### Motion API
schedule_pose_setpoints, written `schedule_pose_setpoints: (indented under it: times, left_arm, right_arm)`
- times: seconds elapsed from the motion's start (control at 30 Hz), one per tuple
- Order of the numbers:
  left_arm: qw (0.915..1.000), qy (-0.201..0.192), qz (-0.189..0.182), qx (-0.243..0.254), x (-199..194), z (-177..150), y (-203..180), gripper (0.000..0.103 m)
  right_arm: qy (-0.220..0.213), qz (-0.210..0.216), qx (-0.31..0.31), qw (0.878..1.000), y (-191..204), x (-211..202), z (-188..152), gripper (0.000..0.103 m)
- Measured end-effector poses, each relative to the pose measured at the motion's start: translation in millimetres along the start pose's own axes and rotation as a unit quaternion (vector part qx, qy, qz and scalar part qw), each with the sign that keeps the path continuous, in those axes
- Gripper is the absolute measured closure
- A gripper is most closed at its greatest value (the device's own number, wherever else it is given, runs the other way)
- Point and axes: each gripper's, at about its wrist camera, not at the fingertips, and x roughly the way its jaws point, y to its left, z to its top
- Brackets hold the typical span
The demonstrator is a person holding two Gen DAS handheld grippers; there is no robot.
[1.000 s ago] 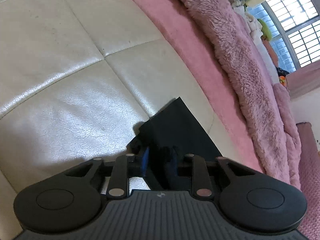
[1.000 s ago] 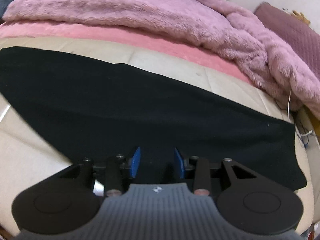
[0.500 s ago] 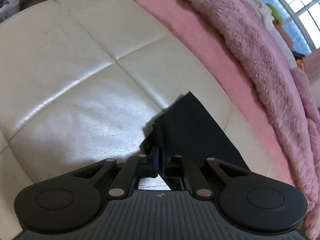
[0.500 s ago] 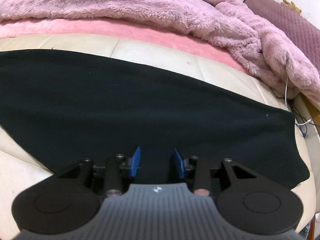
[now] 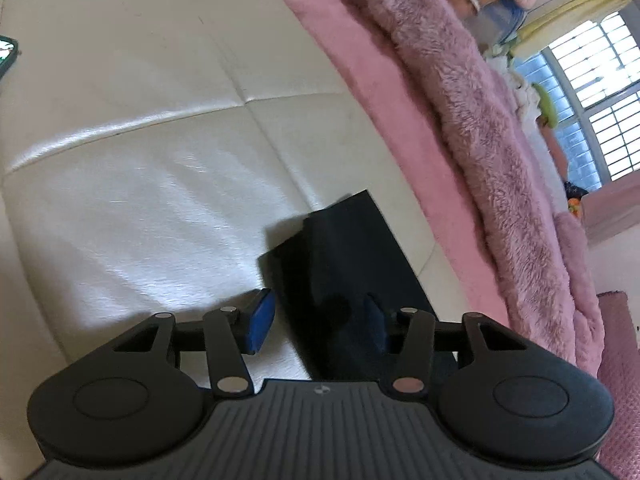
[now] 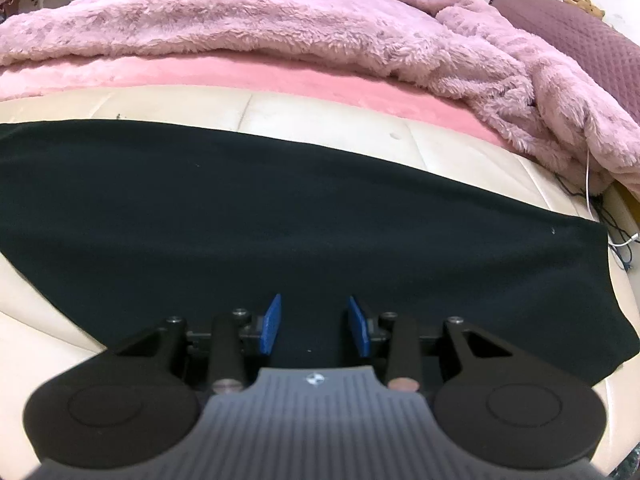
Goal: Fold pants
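Spreading wide, the left claw [image 5: 320, 320] stands released, its blue pads [image 5: 260, 322] apart and gripping nothing. One end of the black pants [image 5: 344, 256] lies between and just ahead of the two pads: the left pad sits over bare cushion beside the cloth's edge, while the right pad is over the dark fabric. Whether either pad touches the cloth cannot be told. This end of the pants shows a squared corner pointing away from the claw and a small fold along its left edge.

The right claw [image 6: 314, 326] is likewise released, pads [image 6: 272, 324] parted, with the pants [image 6: 300, 220] filling the gap between them and running off to both sides. From this view the garment lies flat as a long dark band across the cream leather cushion [image 6: 328, 120], its near edge passing under the claw and its right end finishing in a straight hem near the cushion's edge.

Beyond the pants, the cream cushion [image 5: 140, 140] meets a pink sheet [image 6: 248, 76], and past that lies a fluffy mauve blanket [image 6: 280, 12]. Thin cables [image 6: 592, 200] trail at the cushion's right edge. A window [image 5: 600, 92] shows far right in the left wrist view.
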Motion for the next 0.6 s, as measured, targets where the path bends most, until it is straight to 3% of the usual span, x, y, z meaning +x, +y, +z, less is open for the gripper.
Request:
schedule_pose_setpoints:
  times: [0.1, 0.13, 0.17, 0.4, 0.6]
  left_arm:
    - [0.9997, -0.019, 0.011, 0.005, -2, -5, -3, 0.067]
    - [0.9996, -0.021, 0.019, 0.004, -1, -5, -3, 0.093]
    - [0.9997, -0.014, 0.022, 0.001, 1, -5, -1, 0.100]
    - [0.9993, -0.024, 0.026, -0.013, -18, 8, 15, 0.100]
    - [0.9969, -0.062, 0.048, -0.007, -54, 37, 37, 0.100]
  right_arm:
    - [0.002, 0.001, -0.003, 1.000, 1, 0, -1, 0.070]
    - [0.003, 0.000, -0.001, 1.000, 0, 0, 0, 0.070]
    - [0.004, -0.002, 0.000, 1.000, 0, 0, 0, 0.070]
    - [0.005, 0.000, -0.018, 1.000, 10, 3, 7, 0.070]
    - [0.003, 0.053, -0.043, 0.998, 38, 2, 18, 0.070]
